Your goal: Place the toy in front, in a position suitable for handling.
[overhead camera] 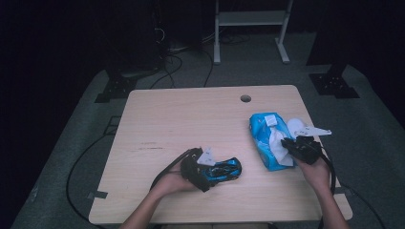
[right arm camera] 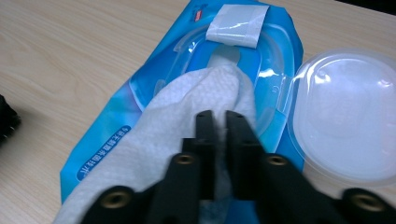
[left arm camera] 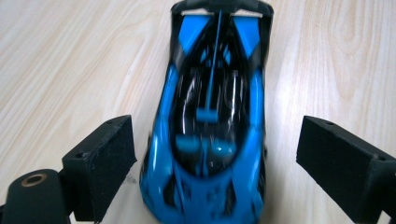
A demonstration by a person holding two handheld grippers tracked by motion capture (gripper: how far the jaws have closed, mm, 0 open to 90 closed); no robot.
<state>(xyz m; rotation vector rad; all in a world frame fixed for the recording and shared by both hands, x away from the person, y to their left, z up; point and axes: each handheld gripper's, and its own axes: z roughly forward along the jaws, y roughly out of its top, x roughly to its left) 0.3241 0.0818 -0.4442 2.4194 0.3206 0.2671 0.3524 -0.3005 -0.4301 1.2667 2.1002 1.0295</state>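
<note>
High view: wooden counter (overhead camera: 167, 114) carried a blue-and-black toy car (overhead camera: 222, 170) near the front edge, with the left tongs (overhead camera: 228, 171) lying around it. To the right lay a blue wet-wipe pack (overhead camera: 260, 129), its round clear lid (overhead camera: 295, 126) flipped open, a white wipe (overhead camera: 278, 145) trailing from the opening toward the right tongs (overhead camera: 286, 143).

Left gripper view: toy car (left arm camera: 210, 135) sat on the counter between the two black pads, jaws spread wide, clear of the car's flanks on both sides. No grip made.

Right gripper view: right tongs (right arm camera: 218, 122) closed narrow on the wipe (right arm camera: 187, 116), pinching a fold of the sheet just below the pack's opening. White seal sticker (right arm camera: 237, 24) sat folded back above the opening; lid (right arm camera: 345, 121) lay to the side.

Handling note, as a judgement: the pull should run steady and low along the pack, so that one sheet parts and the pack stays put.

Markings: a white-lettered line ran along the pack's edge (right arm camera: 100, 156), characters too small to read; small red mark near the sticker, illegible.
</note>
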